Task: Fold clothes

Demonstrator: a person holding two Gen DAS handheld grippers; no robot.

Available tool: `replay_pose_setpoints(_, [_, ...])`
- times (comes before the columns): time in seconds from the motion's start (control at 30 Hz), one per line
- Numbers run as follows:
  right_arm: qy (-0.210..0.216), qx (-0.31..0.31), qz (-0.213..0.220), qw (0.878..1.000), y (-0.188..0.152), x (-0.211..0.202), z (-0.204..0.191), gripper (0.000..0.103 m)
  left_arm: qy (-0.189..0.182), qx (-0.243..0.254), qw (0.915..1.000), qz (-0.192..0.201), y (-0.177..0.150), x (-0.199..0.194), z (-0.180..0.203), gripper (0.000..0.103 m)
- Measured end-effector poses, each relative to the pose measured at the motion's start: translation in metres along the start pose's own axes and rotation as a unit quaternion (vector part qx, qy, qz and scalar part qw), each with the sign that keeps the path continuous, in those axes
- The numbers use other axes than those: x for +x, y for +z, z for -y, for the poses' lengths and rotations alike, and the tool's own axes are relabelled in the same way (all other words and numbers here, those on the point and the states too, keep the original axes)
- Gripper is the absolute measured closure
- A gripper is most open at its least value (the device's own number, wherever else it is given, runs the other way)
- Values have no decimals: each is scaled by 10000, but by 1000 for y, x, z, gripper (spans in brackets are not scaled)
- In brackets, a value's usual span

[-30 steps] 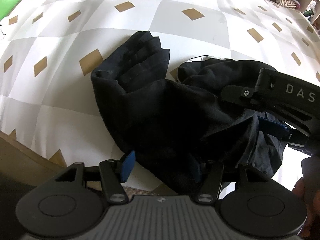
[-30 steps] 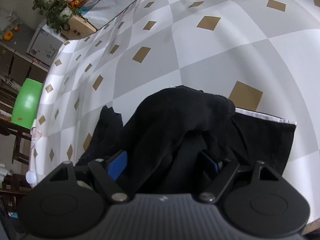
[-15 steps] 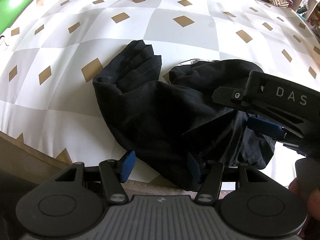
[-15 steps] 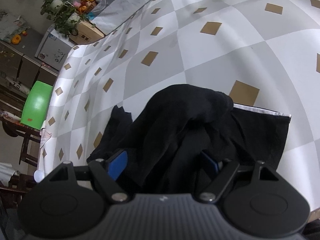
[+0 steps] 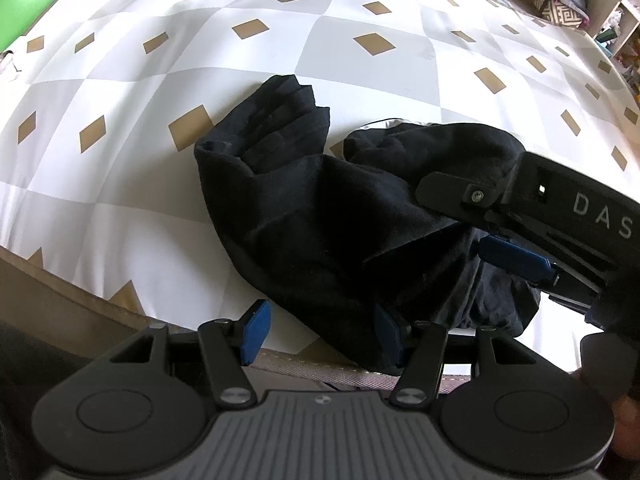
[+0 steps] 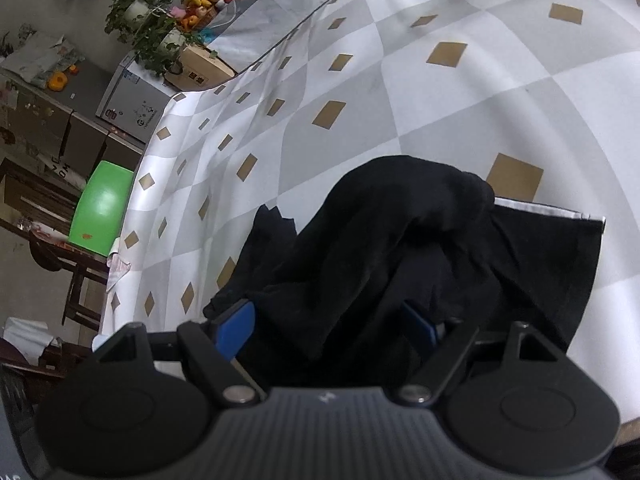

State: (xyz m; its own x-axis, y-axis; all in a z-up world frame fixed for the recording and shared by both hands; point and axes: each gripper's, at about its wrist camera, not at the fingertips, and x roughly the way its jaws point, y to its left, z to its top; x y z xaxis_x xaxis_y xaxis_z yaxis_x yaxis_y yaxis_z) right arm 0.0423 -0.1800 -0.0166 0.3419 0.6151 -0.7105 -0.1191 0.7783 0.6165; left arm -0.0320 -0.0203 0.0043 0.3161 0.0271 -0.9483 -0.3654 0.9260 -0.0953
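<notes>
Centrally, crumpled black fabric garment (image 5: 320,216) on white-and-grey checked tablecloth (image 5: 168,92), left gripper (image 5: 320,330) parted, grip unclear, right gripper (image 6: 326,326) wide, cloth bunched between.

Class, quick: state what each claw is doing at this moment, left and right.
Left claw: open, black garment partly between its pads, not gripped.
Right claw: open wide, the garment bunched between its pads; no squeeze visible.

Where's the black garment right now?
The black garment lies crumpled at the near edge of the checkered tablecloth, between the left gripper and right gripper.
</notes>
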Motion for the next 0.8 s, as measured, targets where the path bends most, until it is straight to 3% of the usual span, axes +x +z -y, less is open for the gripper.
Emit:
replay_pose_setpoints(0.37, [-143,-258,162,9994,-5,0,-11,25,-38,-47,10000,42,2,1,-4,47])
replay_pose_setpoints(0.8, [-329,-153,286,9989,-5,0,-7,25,-188,1,9998,-9,0,3,2,47])
